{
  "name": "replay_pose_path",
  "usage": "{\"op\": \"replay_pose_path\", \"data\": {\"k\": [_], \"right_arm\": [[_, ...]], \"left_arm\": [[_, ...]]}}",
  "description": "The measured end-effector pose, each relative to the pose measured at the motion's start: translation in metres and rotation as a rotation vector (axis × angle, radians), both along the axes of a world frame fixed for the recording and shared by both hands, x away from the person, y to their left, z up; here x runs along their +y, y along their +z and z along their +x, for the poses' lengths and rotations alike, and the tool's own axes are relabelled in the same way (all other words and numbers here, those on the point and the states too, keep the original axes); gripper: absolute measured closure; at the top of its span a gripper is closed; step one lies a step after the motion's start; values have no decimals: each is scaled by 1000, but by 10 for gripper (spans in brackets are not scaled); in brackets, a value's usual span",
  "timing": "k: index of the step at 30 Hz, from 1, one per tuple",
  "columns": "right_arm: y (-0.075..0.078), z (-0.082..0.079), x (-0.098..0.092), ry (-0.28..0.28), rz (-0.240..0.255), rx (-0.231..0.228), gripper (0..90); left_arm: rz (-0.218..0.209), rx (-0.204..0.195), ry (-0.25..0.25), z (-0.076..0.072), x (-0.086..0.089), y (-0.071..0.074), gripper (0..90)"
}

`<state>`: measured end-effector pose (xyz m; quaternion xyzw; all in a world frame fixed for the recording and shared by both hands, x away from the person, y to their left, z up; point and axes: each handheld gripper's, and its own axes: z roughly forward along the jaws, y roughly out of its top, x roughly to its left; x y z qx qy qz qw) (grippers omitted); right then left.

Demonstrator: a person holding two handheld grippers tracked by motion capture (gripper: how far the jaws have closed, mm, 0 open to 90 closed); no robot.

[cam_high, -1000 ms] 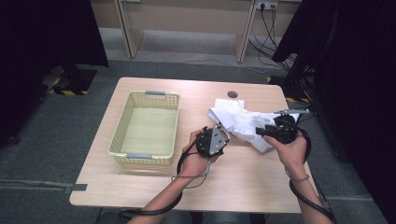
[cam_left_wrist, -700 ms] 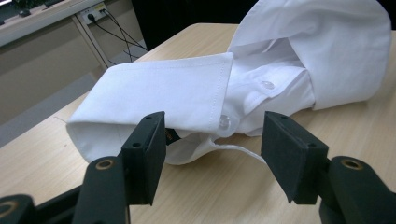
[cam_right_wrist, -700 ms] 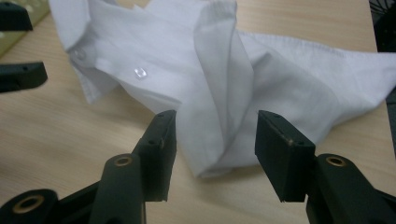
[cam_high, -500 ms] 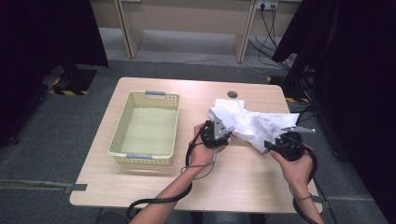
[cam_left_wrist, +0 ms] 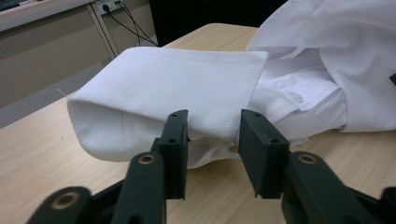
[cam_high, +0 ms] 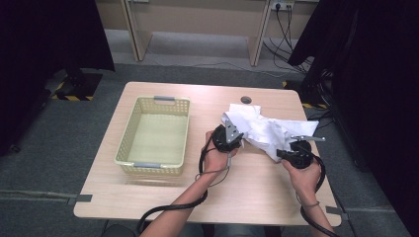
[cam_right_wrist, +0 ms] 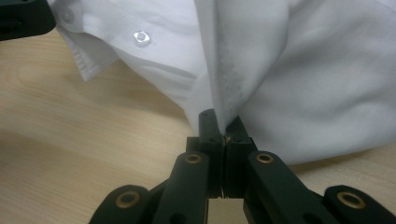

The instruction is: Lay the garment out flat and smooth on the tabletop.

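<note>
A crumpled white shirt [cam_high: 264, 129] lies on the right half of the wooden table [cam_high: 168, 197]. My left gripper [cam_high: 236, 139] stands open at the shirt's left end, its jaws on either side of the lower edge of a stiff white cuff [cam_left_wrist: 168, 93]. In the left gripper view the gripper [cam_left_wrist: 212, 142] has the cuff's hem just beyond its fingertips, untouched. My right gripper [cam_high: 282, 154] is shut on a seamed fold of the shirt [cam_right_wrist: 224, 70] at its near right edge. In the right gripper view the gripper [cam_right_wrist: 223, 127] pinches that fold, and a button [cam_right_wrist: 140, 36] shows on the placket.
A pale yellow plastic basket [cam_high: 129, 148] stands on the left half of the table. A round cable hole [cam_high: 245, 100] sits near the far edge behind the shirt. Dark curtains hang at both sides, and desk legs and cables stand beyond the table.
My right gripper has pulled back toward the table's near right with the shirt fold, stretching the cloth out. My left gripper has moved slightly forward to the cuff.
</note>
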<state>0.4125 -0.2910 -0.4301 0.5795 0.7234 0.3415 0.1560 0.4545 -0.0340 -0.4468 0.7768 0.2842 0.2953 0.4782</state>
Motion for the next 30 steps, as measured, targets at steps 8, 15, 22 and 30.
{"op": "replay_pose_path", "data": {"k": [8, 15, 22, 30], "right_arm": [[6, -5, 3, 55, 42, -19, 893], [9, -13, 18, 177, 80, -47, 893], [4, -20, 39, 294, 112, -10, 893], [0, -32, 59, 397, 111, 31, 892]], "left_arm": [[6, -6, 1, 2, -3, 1, 679], [14, -14, -11, 2, -6, 4, 668], [21, -5, -21, 4, -5, 2, 660], [29, -2, -23, 5, -2, 1, 646]]}}
